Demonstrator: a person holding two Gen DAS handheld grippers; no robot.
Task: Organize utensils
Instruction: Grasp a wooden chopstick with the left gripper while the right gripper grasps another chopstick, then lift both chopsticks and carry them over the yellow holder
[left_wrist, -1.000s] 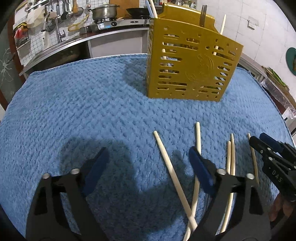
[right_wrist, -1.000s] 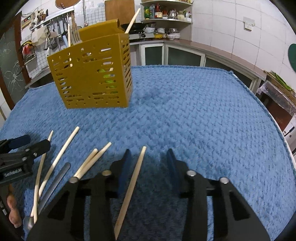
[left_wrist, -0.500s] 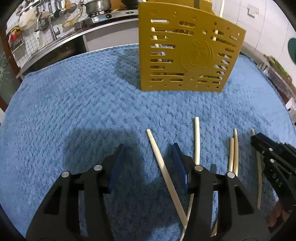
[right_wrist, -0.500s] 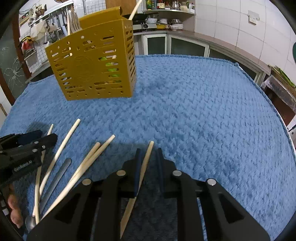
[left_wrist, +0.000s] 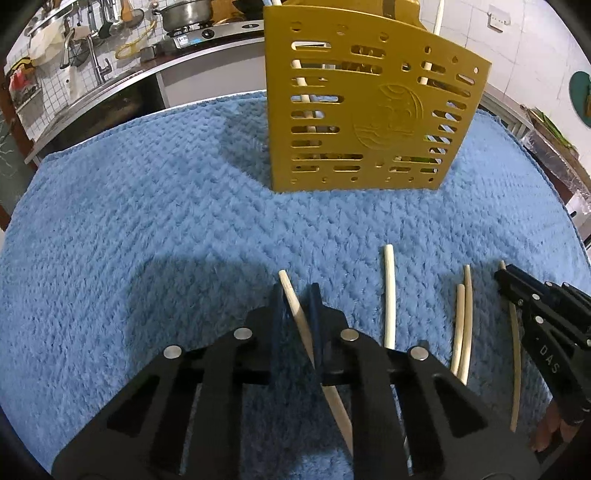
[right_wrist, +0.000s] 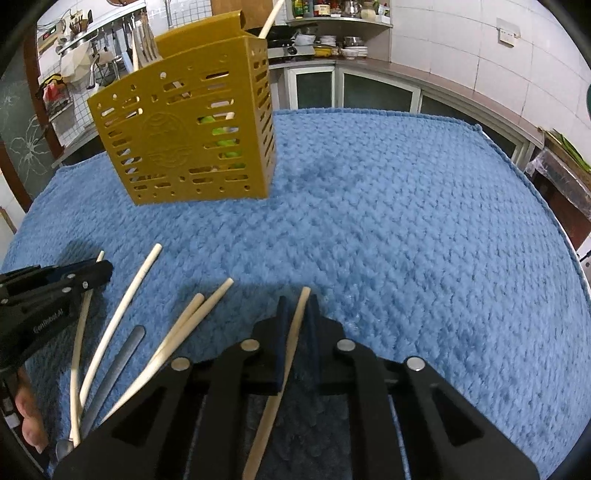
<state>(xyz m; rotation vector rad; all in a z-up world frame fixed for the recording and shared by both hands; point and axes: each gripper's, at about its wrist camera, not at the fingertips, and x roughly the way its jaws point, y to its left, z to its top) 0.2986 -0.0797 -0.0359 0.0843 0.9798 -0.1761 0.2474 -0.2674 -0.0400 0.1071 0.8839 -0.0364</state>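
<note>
The long pale wooden chopstick (left_wrist: 300, 317) lies on the fluffy blue blanket (left_wrist: 147, 221), and the left gripper (left_wrist: 297, 306) has just squeezed its blue pads onto it. A second ago those fingers were wide apart with nothing between them; half a second ago they were halfway closed. The right gripper (right_wrist: 297, 314) did the same thing and is now clamped on another pale wooden chopstick (right_wrist: 295, 332), which also sits low by the blanket. So both hands now have a stick each, and I think the next job is to lift them up. More pale chopsticks (left_wrist: 388, 295) are spread out on the blanket between the two grippers, and a grey metal handle (right_wrist: 118, 365) lies among them. Farther back stands the yellow plastic utensil basket with slots (left_wrist: 369, 118), well apart from the sticks. It already has some sticks and a fork poking out the top. Most of the tidying is still to do, I think. Behind the table is a kitchen counter (left_wrist: 110, 85) with a pot.
</note>
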